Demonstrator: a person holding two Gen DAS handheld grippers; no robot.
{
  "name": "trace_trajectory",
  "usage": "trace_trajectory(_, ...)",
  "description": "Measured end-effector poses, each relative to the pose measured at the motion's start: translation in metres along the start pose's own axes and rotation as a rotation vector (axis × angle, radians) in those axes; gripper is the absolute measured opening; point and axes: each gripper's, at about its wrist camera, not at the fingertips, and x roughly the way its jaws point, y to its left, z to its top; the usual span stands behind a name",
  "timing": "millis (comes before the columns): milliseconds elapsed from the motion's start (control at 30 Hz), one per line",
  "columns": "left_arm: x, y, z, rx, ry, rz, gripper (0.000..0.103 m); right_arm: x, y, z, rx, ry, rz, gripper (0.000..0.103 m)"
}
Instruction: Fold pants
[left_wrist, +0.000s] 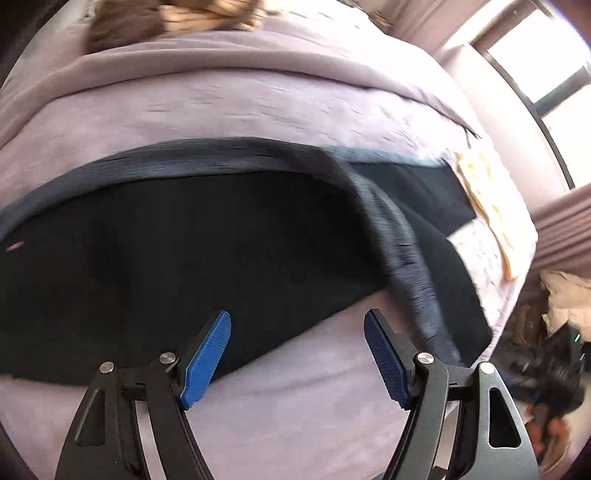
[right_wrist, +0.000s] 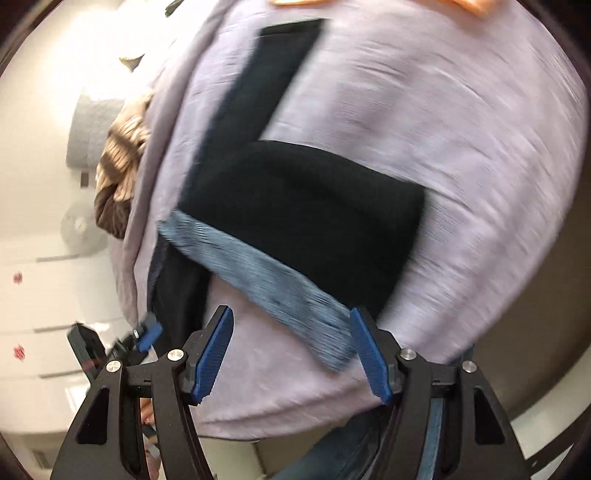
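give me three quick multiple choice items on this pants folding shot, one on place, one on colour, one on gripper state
1. Where do the pants lie?
A. on the lilac bedsheet
B. on the floor
C. over a chair

2. What colour is the ribbed waistband?
A. red
B. blue-grey
C. white

3. How is the right gripper?
A. shut on the pants
B. open, holding nothing
C. out of view

Answers: 1 A, lilac sheet shows all around the black cloth. 2 B, the ribbed strip is blue-grey against the black. 3 B, its jaws stand wide apart with nothing between them; the left gripper is open too.
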Motion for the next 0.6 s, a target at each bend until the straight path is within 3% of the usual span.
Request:
trace_trajectory(133,0.037,-0.038,0.013,0.004,0.053,-0.016,0.075,0.015,-0.021,0.010,0.018,0.043,0.068,0.070)
trace_trajectory(333,0.080,-0.067,0.028,0.036,0.092,0.053,0.075,0.042,-0.037,0.029,0.038,0.127,0.165,0.069)
trace_trajectory(367,0.083,-0.071,0.029,0.051,0.096,0.066,0.075,0.048,-0.040,0.030,0.049,0.142,0.174,0.064)
trace_trajectory(400,0.087,-0.075,0.029,0.060,0.099,0.073,0.072,0.053,-0.044,0.031,0.070,0.160,0.178,0.037)
trace_trajectory(467,0.090,-0.085,0.031,0.070,0.112,0.059,0.045,0.055,-0.048,0.030,0.097,0.197,0.211,0.012)
trace_trajectory(500,0.090,-0.087,0.033,0.061,0.122,0.051,0.042,0.051,-0.044,0.032,0.084,0.196,0.230,0.005)
trace_trajectory(533,0.087,-0.090,0.036,0.046,0.120,0.039,0.036,0.043,-0.035,0.035,0.075,0.198,0.291,0.005)
trace_trajectory(600,0.077,-0.091,0.042,0.012,0.113,0.002,0.035,0.031,-0.020,0.047,0.059,0.190,0.360,0.005)
